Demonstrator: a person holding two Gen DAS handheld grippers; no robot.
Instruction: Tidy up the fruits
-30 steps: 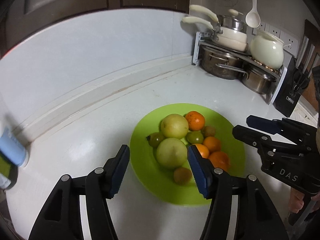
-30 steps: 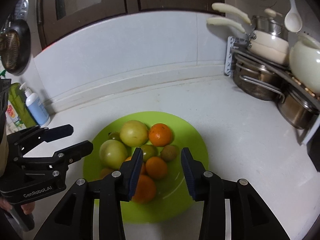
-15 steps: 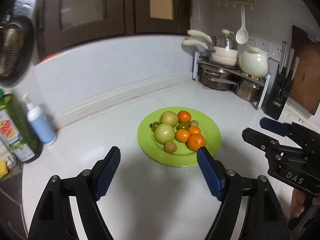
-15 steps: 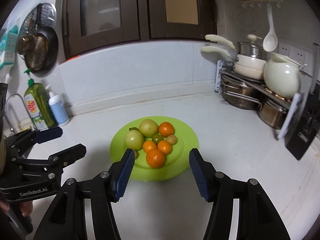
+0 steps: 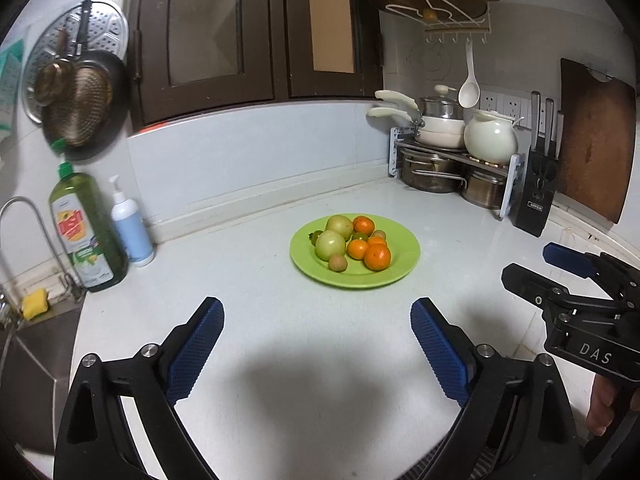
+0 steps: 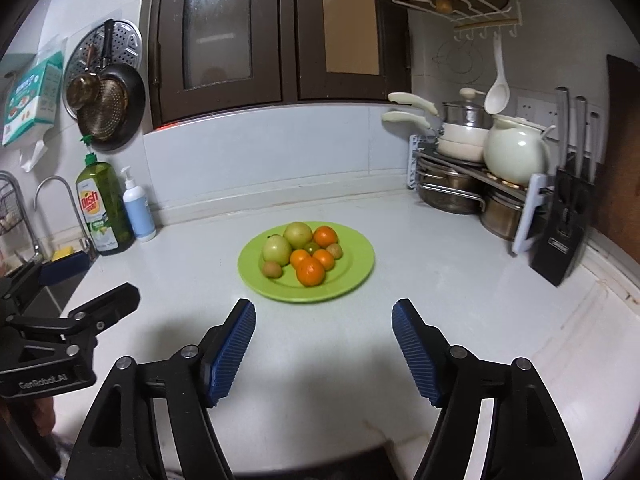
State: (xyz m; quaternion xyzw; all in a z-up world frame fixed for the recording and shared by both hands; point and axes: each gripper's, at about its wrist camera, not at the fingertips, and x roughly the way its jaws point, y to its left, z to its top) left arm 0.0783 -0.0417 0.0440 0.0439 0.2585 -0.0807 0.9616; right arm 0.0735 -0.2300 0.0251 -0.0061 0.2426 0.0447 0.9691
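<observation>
A green plate [image 5: 404, 258] [image 6: 356, 272] sits in the middle of the white counter. It holds two pale green apples [image 5: 330, 242] [image 6: 297, 233], several oranges [image 5: 377, 257] [image 6: 310, 271], small green fruits and brown kiwis [image 5: 338, 262] [image 6: 272, 269]. My left gripper [image 5: 316, 320] is open and empty, well back from the plate. My right gripper [image 6: 324, 320] is open and empty, also back from the plate. Each gripper shows at the edge of the other's view.
A green dish soap bottle [image 5: 86, 232] and a white pump bottle [image 5: 130, 224] stand at the left by the sink. A pot rack [image 5: 452, 160] and a black knife block [image 5: 538, 196] stand at the back right. A cutting board [image 5: 596, 140] leans on the wall.
Both grippers have pulled back and up from just over the plate of fruit. Their jaws have opened wider. The fruit has not moved.
</observation>
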